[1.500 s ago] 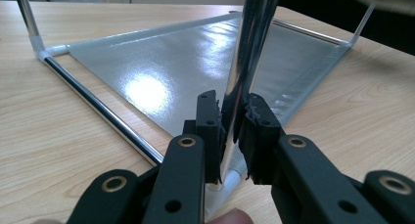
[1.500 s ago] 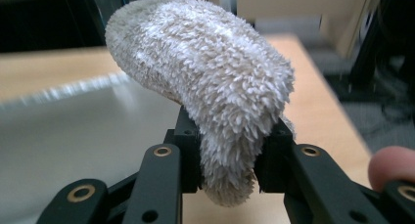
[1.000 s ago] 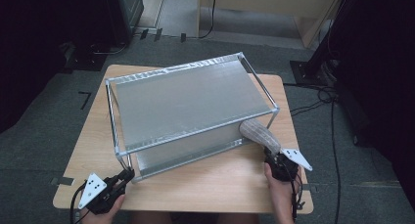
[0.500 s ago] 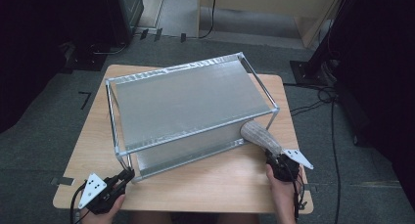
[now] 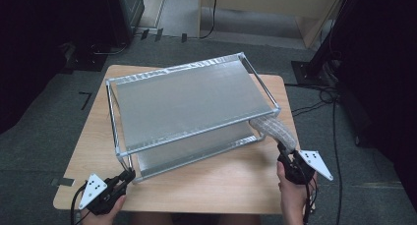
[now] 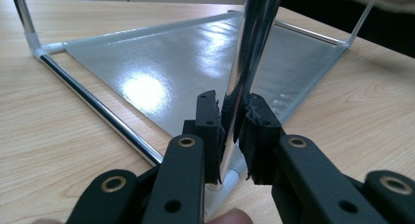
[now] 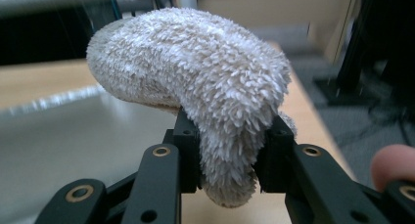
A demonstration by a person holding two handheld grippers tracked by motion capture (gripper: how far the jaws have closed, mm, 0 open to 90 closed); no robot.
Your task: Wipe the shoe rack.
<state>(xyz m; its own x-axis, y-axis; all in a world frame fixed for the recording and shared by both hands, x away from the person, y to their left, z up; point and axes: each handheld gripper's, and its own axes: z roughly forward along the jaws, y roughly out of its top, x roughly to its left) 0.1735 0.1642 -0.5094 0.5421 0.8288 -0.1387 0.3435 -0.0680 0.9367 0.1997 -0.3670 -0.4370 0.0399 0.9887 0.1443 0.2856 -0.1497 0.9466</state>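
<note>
Rack braced at the left, cloth lifted to the right corner of the top shelf.

At the near left corner of the pale wooden bench (image 5: 206, 188), the left gripper (image 5: 129, 176) is kept closed on the chrome upright post (image 6: 247, 62) of the two-tier silver metal rack (image 5: 192, 99) and has not shifted. Further right, the fluffy grey-white rolled cloth (image 5: 275, 129) is clamped in the closed right gripper (image 5: 284, 149), and it has been raised slightly since a second ago, so that its far end now lies at the near right corner of the upper shelf. A wipe of that shelf is judged to be about to begin.
</note>
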